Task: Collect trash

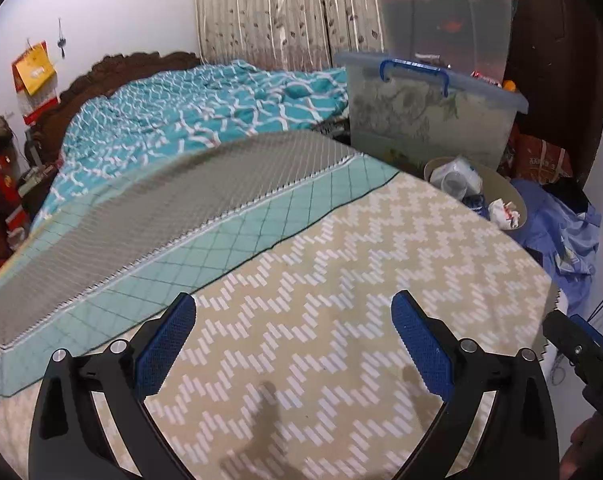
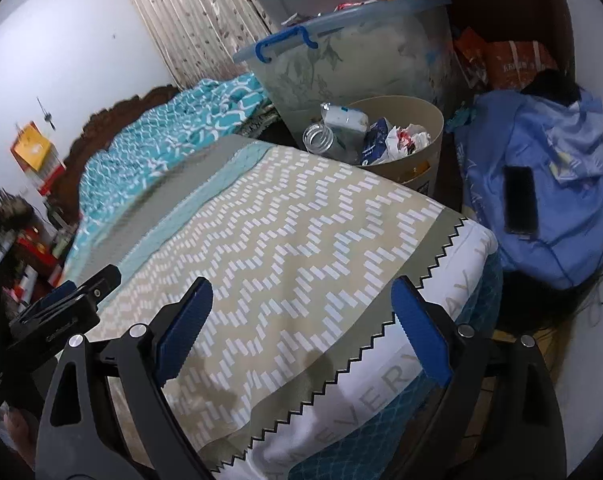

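The tan waste bin [image 2: 397,142] stood on the floor at the far right corner of the bed, tucked against the clear storage tub [image 2: 341,56], evidently sited within reach from the mattress edge. It already held a plastic bottle [image 2: 321,138], a wrapped packet [image 2: 347,118] and crumpled wrappers [image 2: 407,138], heaped near its rim. No loose trash was visible on the zigzag-patterned cloth [image 1: 321,280] covering the near bed. The left gripper [image 1: 293,344] hovered over that cloth with its jaws spread wide and nothing between them. The right gripper [image 2: 305,328], at the cloth's right serrated edge, likewise stood wide apart and empty. A dark phone [image 2: 521,200] lay on blue fabric [image 2: 561,152] right of the bin.
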`<state>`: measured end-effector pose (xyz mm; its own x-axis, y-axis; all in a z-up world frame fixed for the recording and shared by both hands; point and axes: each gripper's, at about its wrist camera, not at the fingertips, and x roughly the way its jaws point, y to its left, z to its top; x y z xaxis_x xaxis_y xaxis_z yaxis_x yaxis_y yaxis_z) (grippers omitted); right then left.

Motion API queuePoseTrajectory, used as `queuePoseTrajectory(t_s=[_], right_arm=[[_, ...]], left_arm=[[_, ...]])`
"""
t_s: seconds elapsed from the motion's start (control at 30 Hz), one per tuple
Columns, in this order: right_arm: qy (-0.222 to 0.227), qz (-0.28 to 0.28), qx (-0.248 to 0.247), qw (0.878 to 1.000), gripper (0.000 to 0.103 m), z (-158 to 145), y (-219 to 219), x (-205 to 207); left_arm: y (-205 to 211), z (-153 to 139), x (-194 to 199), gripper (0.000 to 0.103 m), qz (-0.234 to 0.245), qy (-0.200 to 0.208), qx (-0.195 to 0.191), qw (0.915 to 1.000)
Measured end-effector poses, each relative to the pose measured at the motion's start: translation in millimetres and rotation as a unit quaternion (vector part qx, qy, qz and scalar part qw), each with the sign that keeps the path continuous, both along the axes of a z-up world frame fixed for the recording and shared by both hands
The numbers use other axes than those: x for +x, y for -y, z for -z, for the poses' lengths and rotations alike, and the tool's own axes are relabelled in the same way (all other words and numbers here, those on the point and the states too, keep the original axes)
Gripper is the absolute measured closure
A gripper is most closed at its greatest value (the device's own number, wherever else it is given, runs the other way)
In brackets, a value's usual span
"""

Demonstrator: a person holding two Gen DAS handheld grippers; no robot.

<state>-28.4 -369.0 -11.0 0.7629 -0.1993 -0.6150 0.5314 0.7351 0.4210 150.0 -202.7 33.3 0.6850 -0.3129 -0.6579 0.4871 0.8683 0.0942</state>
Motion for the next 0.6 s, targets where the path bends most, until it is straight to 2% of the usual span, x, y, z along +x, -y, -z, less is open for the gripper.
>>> queuePoseTrajectory(t_s=[0.23, 0.6], right_arm=[[0.042, 0.01, -0.001, 0.999, 0.009, -16, 7, -12], [0.035, 0.007, 0.002, 0.999, 0.009, -16, -3, -10]], left_arm=[[5, -24, -20, 0.009, -0.013, 0.016, 0.0, 0.9998], [-3, -39, -24, 0.009, -0.025, 0.037, -0.003, 0.999]])
